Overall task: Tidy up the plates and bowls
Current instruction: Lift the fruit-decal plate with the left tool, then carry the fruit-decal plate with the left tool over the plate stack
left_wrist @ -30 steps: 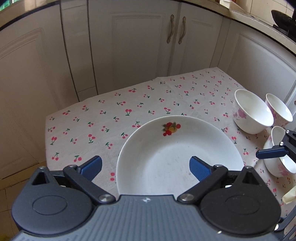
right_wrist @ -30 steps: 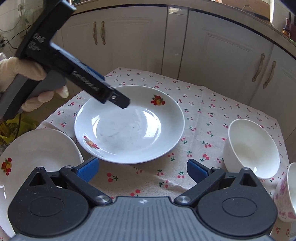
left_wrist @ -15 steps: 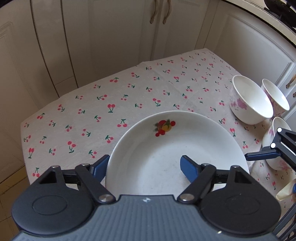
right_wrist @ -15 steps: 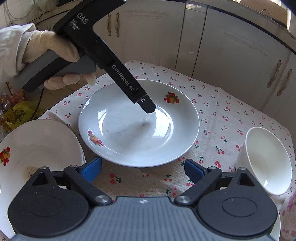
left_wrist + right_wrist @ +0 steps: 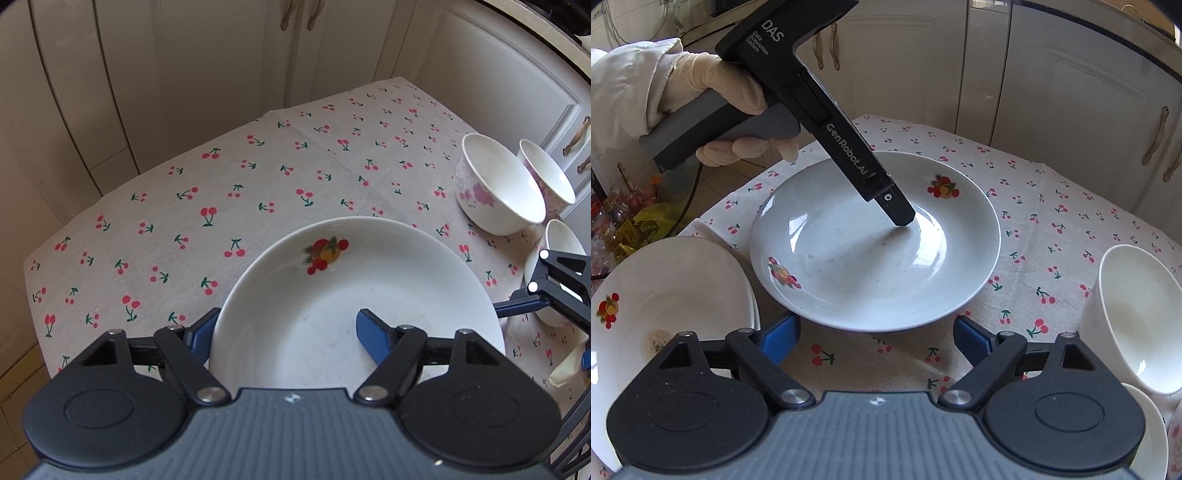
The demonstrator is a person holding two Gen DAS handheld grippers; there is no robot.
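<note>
A white plate [image 5: 388,295] with fruit prints lies on the cherry-print tablecloth [image 5: 221,192]. My left gripper [image 5: 286,332] straddles its near-left rim. One blue finger [image 5: 201,332] is outside the rim and the other rests inside the well. The jaws are closing and the pads are not pressing on the plate. From the right wrist view, a gloved hand [image 5: 713,96] holds that gripper tilted down, with its tip on the plate [image 5: 849,266]. My right gripper [image 5: 875,338] hovers over the cloth at the plate's near rim. Its jaws are closing and hold nothing.
A second fruit-print plate [image 5: 665,295], stained, sits at the left of the right wrist view. Three white floral bowls [image 5: 498,184] [image 5: 546,181] [image 5: 561,243] cluster on the table's right side. Cream cabinet doors [image 5: 184,74] close in beyond the table edges.
The left gripper came down over the plate and tilted steeper. Its jaws narrowed, so one finger is now inside the well. The right gripper's jaws narrowed a little.
</note>
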